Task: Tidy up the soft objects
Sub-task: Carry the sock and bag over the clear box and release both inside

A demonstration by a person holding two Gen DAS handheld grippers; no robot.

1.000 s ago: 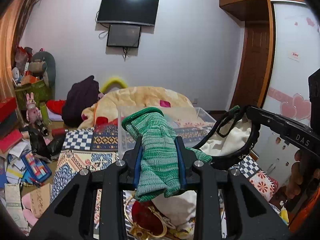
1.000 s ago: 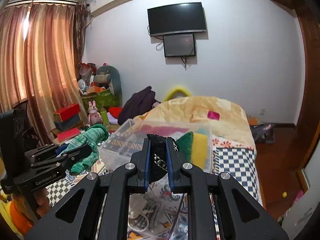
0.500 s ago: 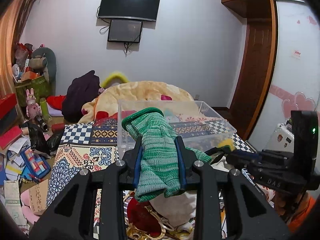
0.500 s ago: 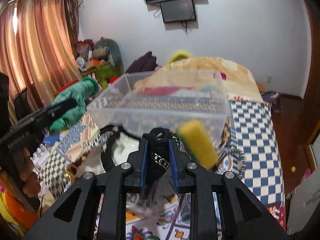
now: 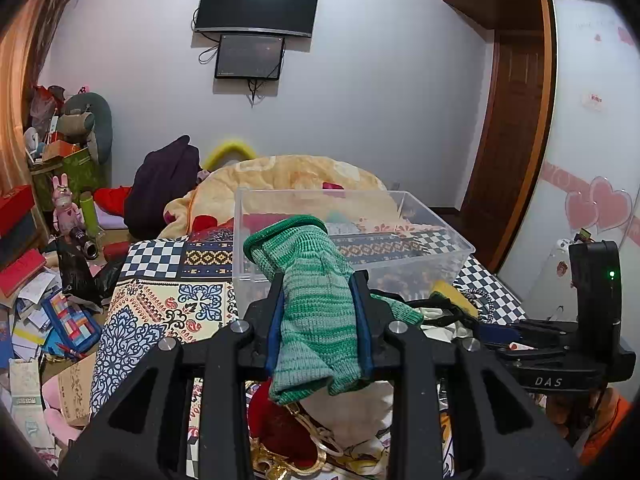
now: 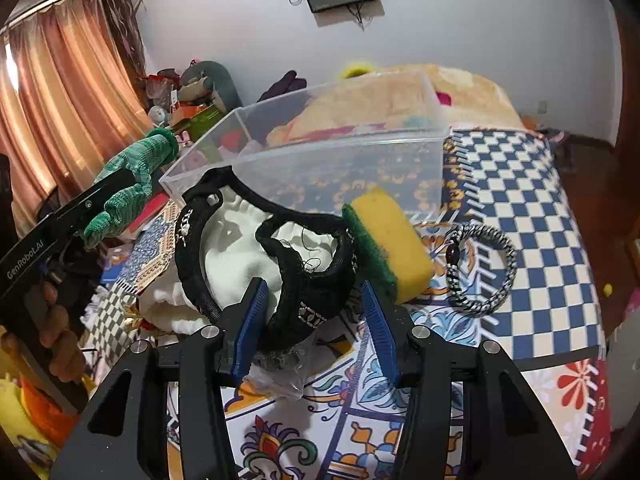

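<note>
My left gripper (image 5: pixel 318 324) is shut on a green knitted glove (image 5: pixel 308 300), held above the bed in front of a clear plastic bin (image 5: pixel 352 240). The glove also shows in the right wrist view (image 6: pixel 128 184). My right gripper (image 6: pixel 316 320) is open, low over the patterned bedspread, its jaws either side of a black-trimmed white cloth bag (image 6: pixel 276 256). A yellow and green sponge (image 6: pixel 390 244) lies just right of the bag, against the clear bin (image 6: pixel 320 160). The right gripper shows in the left wrist view (image 5: pixel 504 332).
A black and white braided cord ring (image 6: pixel 482 268) lies right of the sponge. A red pouch with gold chain (image 5: pixel 280 428) and a white cloth (image 5: pixel 360 408) lie under my left gripper. A heaped yellow blanket (image 5: pixel 304 176) lies behind the bin. Clutter covers the floor (image 5: pixel 36 320) at left.
My right gripper dropped from above the bin to the bedspread, opened and let go of the black-trimmed bag. The sponge now lies outside the bin. My left gripper stayed with the glove.
</note>
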